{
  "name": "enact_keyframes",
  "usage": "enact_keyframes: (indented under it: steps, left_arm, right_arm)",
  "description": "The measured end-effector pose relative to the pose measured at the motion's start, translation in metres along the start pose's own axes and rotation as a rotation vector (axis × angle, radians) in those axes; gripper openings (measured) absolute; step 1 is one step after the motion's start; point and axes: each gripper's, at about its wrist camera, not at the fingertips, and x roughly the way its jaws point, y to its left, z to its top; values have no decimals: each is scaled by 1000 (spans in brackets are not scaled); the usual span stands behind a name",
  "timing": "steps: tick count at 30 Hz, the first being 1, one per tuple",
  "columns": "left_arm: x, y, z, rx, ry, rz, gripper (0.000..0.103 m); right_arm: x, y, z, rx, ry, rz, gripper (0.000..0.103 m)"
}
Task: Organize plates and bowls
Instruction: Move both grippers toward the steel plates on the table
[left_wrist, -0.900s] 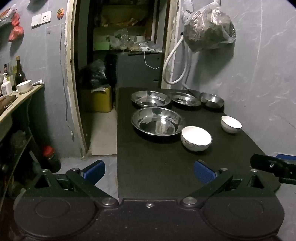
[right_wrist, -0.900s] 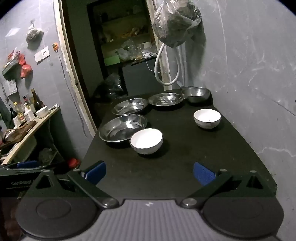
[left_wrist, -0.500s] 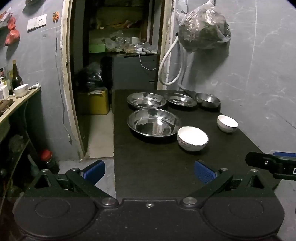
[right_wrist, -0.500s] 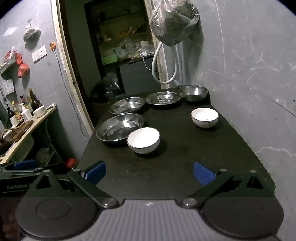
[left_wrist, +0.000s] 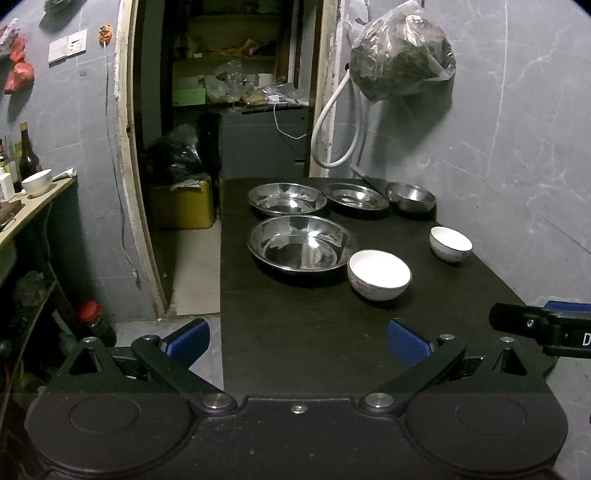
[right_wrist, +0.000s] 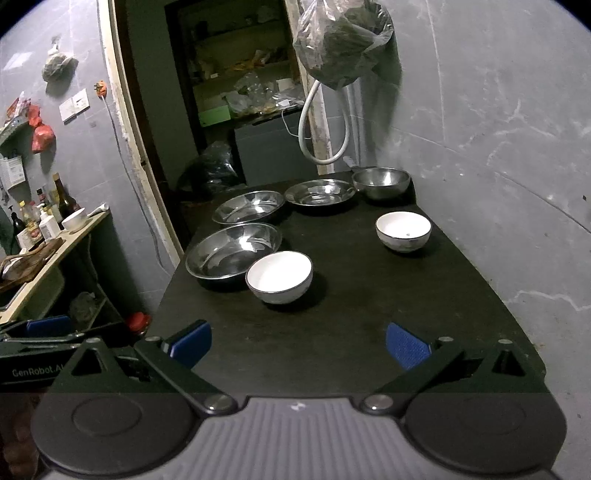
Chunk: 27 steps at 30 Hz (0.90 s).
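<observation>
The left gripper (left_wrist: 297, 343) tilts downward with its jaws spread wide, nothing between its blue pads (left_wrist: 406, 341). The right gripper (right_wrist: 297, 345) tilts down the same way, jaws also wide and empty. Each shows at the edge of the other's view, so the two sit side by side, apart.

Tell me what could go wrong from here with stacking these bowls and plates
The near white bowl sits right against the big steel plate, so a finger may well knock the plate when gripping it. The big steel plate also lies close to the table's left edge and could be pushed off. Both grippers are open and empty; smooth, rounded steel rims might slip from two fingers.
</observation>
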Motion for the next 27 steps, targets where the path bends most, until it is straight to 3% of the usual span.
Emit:
enact_keyframes:
  steps: [27]
  left_arm:
    - [3, -9, -3, 14, 6, -8, 102]
  right_arm:
    - [-3, -3, -3, 13, 15, -9, 103]
